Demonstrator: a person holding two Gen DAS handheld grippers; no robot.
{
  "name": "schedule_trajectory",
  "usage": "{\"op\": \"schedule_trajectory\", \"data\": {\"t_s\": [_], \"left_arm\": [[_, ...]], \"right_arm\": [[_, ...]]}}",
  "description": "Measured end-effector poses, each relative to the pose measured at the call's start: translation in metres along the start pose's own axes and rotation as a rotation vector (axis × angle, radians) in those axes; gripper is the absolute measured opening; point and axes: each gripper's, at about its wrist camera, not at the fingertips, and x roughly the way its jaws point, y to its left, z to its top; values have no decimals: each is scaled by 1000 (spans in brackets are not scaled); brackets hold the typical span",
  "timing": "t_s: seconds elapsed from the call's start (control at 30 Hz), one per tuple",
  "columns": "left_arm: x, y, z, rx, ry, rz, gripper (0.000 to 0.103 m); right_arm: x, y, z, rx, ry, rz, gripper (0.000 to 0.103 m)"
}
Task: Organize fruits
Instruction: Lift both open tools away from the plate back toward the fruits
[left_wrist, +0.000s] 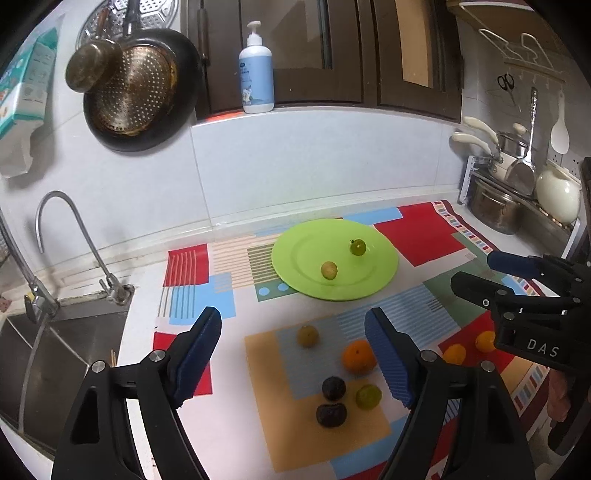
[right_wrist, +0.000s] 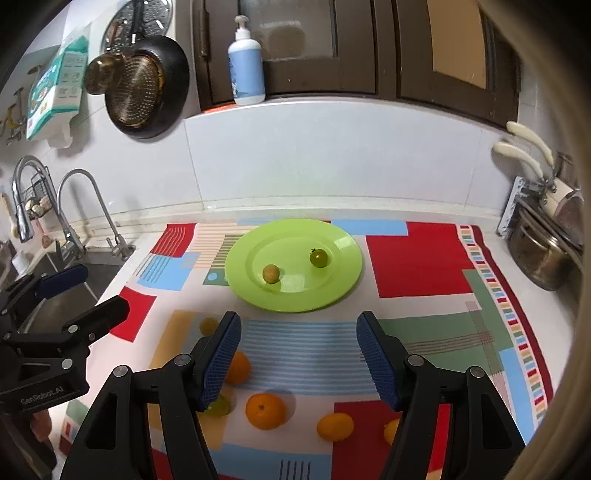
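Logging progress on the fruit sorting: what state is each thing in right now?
Left tongs: open, nothing between them.
Right tongs: open, empty.
Green plate: flat on the mat, holds two small green fruits.
Green fruit with stem: on the plate.
Yellow-green fruit: on the plate.
Oranges: loose on the mat, not yet on the plate.
Two dark fruits: on the mat, touching each other.

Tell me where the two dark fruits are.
In the left wrist view, the two dark fruits lie touching on the patterned mat, near the camera, left of a green fruit and below the orange.
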Motion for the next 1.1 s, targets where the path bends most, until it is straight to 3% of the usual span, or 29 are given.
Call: {"op": "schedule_trajectory", "data": {"t_s": [0.6, 1.1], "left_arm": [[-14, -7, -57, 46, -4, 15, 80], [19, -20, -95, 73, 110, -26, 78]], "right_arm": [[-13, 23, -52, -108, 17, 0, 66], [11, 24, -90, -180, 118, 23, 66]]}}
